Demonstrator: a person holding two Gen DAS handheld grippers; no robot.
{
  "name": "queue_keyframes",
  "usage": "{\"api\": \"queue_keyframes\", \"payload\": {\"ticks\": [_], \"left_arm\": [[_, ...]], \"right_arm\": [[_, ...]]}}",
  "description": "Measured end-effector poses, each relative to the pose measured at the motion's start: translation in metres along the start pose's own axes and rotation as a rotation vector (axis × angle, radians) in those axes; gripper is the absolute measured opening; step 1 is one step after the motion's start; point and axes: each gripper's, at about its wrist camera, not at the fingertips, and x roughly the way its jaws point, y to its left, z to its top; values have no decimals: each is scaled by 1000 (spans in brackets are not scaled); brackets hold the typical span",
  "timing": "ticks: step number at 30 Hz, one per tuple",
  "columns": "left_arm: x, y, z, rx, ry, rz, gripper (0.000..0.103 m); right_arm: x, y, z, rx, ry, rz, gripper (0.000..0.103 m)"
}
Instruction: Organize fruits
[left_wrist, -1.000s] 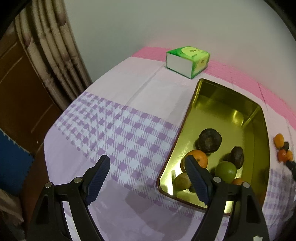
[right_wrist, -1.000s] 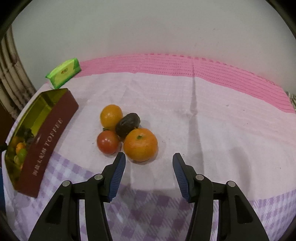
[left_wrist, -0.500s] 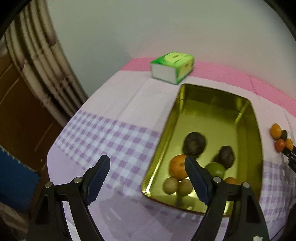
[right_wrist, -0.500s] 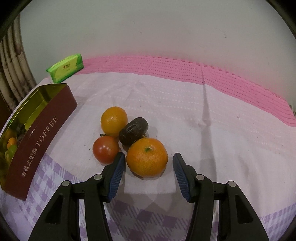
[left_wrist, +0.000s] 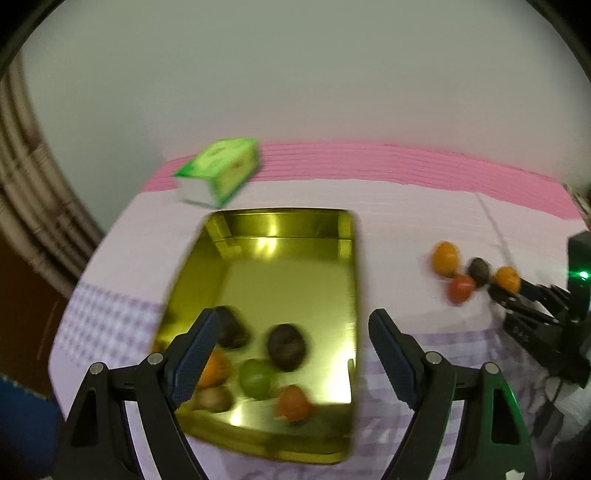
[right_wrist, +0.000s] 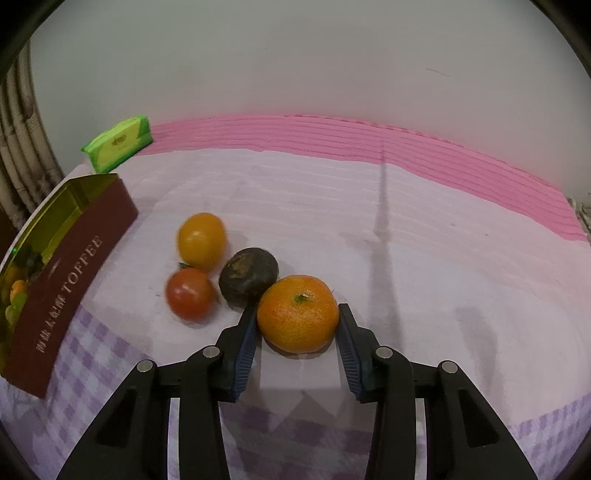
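The dark red outer wall of the tin (right_wrist: 70, 273), off to the left of the right tool (right_wrist: 297, 323), carries "TOFFEE" in pale capitals along its length. A line of smaller characters follows below it, too fine to read. The green pack (right_wrist: 118, 142) further beyond bears an oval logo, illegible.

A green tissue pack (right_wrist: 119, 147) lay at the far left corner of the tabletop (right_wrist: 424, 236), on the pink band of the cloth and just beside the pale wall (right_wrist: 295, 55). The tabletop was covered by a cloth (right_wrist: 314, 206), plain lilac in the middle, pink along the wall and purple-checked at the near edge. Beige curtain folds (left_wrist: 26, 192) hung at the left, and a blue mat (left_wrist: 22, 417) showed low beside them.
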Motion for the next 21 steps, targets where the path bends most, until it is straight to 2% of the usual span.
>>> {"api": "queue_keyframes", "payload": {"ticks": [6, 12, 15, 21], "left_arm": [[15, -52, 5, 78, 15, -86, 80], [31, -88, 5, 82, 49, -201, 80], [42, -100, 6, 72, 75, -225, 80], [65, -114, 12, 41, 97, -260, 78]], "right_arm": [[-3, -31, -3, 38, 9, -53, 42], [-4, -52, -6, 26, 5, -101, 42], [-3, -60, -6, 63, 6, -80, 42], [0, -54, -3, 60, 6, -83, 43]]}}
